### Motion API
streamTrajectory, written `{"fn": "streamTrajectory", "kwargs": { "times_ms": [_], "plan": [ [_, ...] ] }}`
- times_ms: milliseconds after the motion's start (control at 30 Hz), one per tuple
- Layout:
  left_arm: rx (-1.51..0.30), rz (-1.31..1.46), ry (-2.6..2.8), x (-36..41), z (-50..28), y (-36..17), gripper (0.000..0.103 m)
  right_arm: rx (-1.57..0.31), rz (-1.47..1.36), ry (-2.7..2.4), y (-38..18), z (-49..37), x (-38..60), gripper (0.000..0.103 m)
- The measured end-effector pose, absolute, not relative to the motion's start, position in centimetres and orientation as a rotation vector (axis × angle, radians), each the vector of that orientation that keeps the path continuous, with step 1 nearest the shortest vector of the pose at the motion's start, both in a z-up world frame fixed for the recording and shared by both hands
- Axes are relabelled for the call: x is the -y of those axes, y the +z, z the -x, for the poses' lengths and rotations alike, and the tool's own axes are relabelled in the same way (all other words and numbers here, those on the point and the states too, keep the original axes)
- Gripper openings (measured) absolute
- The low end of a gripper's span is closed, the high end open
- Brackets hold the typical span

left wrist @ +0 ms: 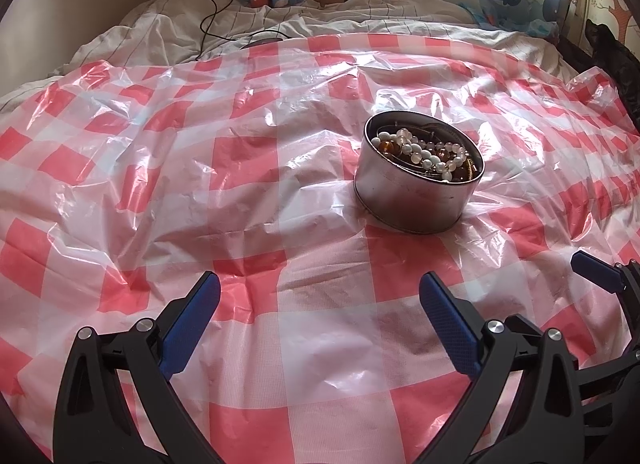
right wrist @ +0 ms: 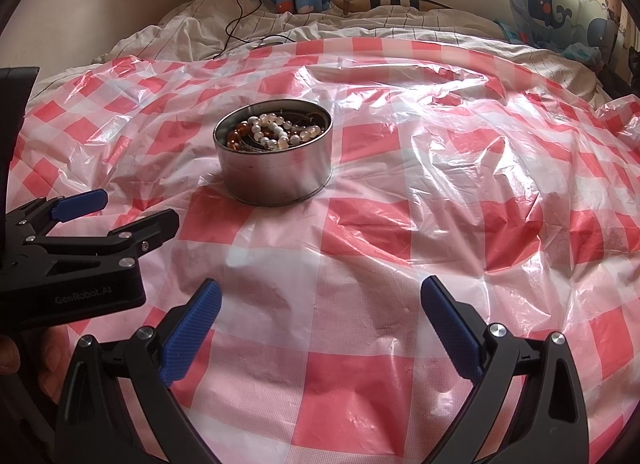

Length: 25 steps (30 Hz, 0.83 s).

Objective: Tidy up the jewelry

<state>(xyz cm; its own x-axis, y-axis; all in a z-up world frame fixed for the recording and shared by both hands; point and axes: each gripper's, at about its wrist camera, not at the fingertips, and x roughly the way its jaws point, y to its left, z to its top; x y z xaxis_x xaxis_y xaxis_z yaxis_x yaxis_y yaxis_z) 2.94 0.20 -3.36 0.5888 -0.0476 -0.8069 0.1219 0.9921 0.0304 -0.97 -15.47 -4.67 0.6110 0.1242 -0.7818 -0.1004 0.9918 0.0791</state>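
Ahead of both tools, a round metal tin (left wrist: 418, 180) heaped with bead bracelets (left wrist: 424, 152) sits upright on the red-checked plastic sheet (left wrist: 240, 224) over the bed, forward-right of the released left tool (left wrist: 320, 296), forward-left of the released right tool (right wrist: 320, 300), neither clearly nearer.

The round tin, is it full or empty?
Full. The lidless tin is piled to its rim with bead jewelry, white and amber strands, as the left wrist view also shows.
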Motion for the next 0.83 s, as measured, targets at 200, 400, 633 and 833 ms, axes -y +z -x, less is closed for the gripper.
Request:
{"fn": "streamTrajectory", "kwargs": {
  "times_ms": [200,400,633,833],
  "plan": [
    [-0.931,-0.050,-0.103,-0.49,-2.93,-3.40,0.096,-0.905,-0.029,0.130,-4.57,0.82,15.50,0.096],
    [-0.898,-0.023,-0.104,-0.70,-2.37,-3.19,0.095,-0.909,-0.033,0.130,-4.91,1.07,15.47,0.096],
    [-0.960,-0.057,-0.092,-0.15,-3.06,-3.72,0.096,-0.911,-0.032,0.129,-4.86,0.88,15.39,0.096],
    [-0.980,-0.045,-0.107,-0.10,-3.15,-4.06,0.096,-0.913,-0.031,0.128,-4.92,1.01,15.40,0.096]
  ]
}}
